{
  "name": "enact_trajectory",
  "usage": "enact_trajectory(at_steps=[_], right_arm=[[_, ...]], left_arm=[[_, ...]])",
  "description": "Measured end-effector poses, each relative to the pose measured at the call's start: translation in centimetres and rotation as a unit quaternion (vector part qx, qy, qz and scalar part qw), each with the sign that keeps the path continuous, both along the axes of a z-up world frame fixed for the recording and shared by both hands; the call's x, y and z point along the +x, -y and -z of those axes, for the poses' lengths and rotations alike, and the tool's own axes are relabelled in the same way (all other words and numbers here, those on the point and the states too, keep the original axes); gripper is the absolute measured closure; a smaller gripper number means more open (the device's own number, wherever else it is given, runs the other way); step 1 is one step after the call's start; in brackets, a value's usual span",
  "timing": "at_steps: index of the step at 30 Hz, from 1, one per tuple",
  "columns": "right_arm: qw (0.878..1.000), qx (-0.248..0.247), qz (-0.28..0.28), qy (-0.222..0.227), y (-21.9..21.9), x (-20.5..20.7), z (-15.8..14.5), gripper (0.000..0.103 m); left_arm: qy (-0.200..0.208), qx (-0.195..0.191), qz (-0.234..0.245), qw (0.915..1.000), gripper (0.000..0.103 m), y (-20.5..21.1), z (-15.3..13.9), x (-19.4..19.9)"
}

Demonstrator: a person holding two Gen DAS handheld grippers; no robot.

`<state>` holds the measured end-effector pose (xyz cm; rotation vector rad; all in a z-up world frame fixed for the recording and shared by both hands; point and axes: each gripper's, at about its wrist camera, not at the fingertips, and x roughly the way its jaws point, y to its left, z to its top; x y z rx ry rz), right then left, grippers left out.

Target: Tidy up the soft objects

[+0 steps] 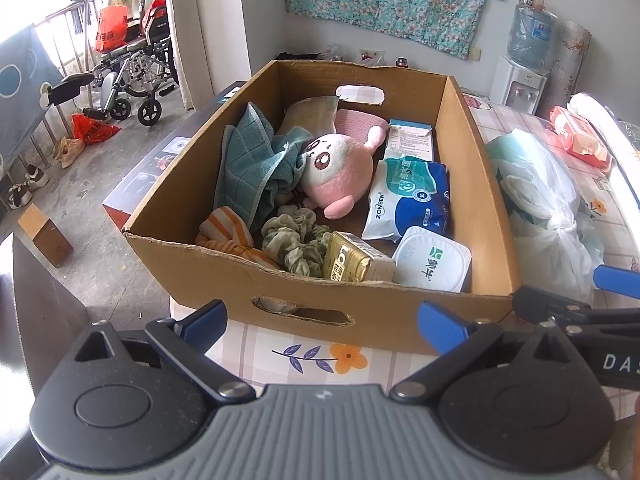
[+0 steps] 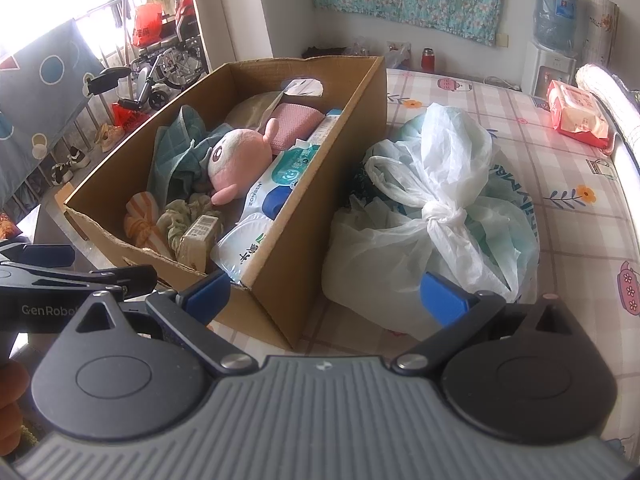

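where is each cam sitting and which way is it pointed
Left wrist: on the left hand-held gripper, low before the cardboard box's near end, looking along it; own open fingers show, the right hand-held gripper at right.
Right wrist: on the right hand-held gripper, off the box's near right corner, facing box and tied plastic bag; open fingers show, the left one at left.
Shared: box, pink plush toy, bag.

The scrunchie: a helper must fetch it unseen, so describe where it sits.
Look in the cardboard box on the table, at its near end. The scrunchie lies between the orange striped cloth and the gold packet; it alone is ruffled and olive green.
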<state>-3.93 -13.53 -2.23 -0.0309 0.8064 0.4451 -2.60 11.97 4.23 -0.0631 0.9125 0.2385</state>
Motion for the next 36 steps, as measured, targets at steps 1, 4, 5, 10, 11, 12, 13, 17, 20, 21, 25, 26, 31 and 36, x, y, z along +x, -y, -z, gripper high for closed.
enact_trajectory(at_steps=[1,4,5,10,11,12,13,17,20,21,25,26,31,36], right_arm=[[1.000,-0.001,0.000,0.000,-0.06,0.01,0.00,0.001],[1.000,0.000,0.000,0.000,-0.01,-0.01,-0.01,0.001],[1.000,0.000,0.000,0.000,-0.05,0.00,-0.01,0.001],[1.000,-0.002,-0.001,-0.001,-0.25,0.04,0.10,0.001],[1.000,-0.002,-0.001,-0.002,-0.31,0.07,0.15,0.001],[1.000,-0.002,-0.001,-0.002,-0.31,0.07,0.15,0.001],[1.000,-0.002,-0.001,-0.002,-0.33,0.08,0.15,0.001],[1.000,-0.002,0.000,-0.002,-0.35,0.09,0.19,0.001],[1.000,-0.003,0.000,-0.004,-0.38,0.08,0.33,0.001],[1.000,-0.003,0.000,-0.004,-0.40,0.07,0.39,0.001],[1.000,-0.003,0.000,-0.007,-0.39,0.13,0.52,0.001],[1.000,-0.003,0.000,-0.008,-0.39,0.14,0.53,0.001],[1.000,-0.002,0.000,-0.009,-0.40,0.12,0.58,0.001],[1.000,-0.001,-0.001,-0.012,-0.40,0.14,0.61,0.001]], left_arm=[[0.000,0.000,0.000,1.0000,0.001,-0.06,0.02,-0.01],[0.000,0.000,-0.001,1.0000,0.001,-0.10,0.04,-0.03],[0.000,0.000,-0.002,1.0000,0.001,-0.12,0.05,-0.06],[-0.001,0.000,-0.002,1.0000,0.001,-0.20,0.11,-0.08],[-0.001,0.000,-0.002,1.0000,0.001,-0.20,0.11,-0.08],[-0.001,0.000,-0.002,1.0000,0.001,-0.21,0.13,-0.10],[-0.001,0.000,-0.003,1.0000,0.001,-0.20,0.11,-0.08],[-0.001,-0.001,-0.003,1.0000,0.001,-0.23,0.15,-0.10],[-0.002,-0.001,-0.003,1.0000,0.001,-0.26,0.22,-0.15],[-0.002,-0.001,-0.003,1.0000,0.001,-0.27,0.22,-0.14],[-0.004,0.000,-0.004,1.0000,0.001,-0.24,0.31,-0.22],[-0.003,0.000,-0.004,1.0000,0.001,-0.24,0.31,-0.22],[-0.004,0.000,-0.005,1.0000,0.001,-0.27,0.37,-0.31],[-0.004,0.000,-0.005,1.0000,0.001,-0.29,0.37,-0.31]])
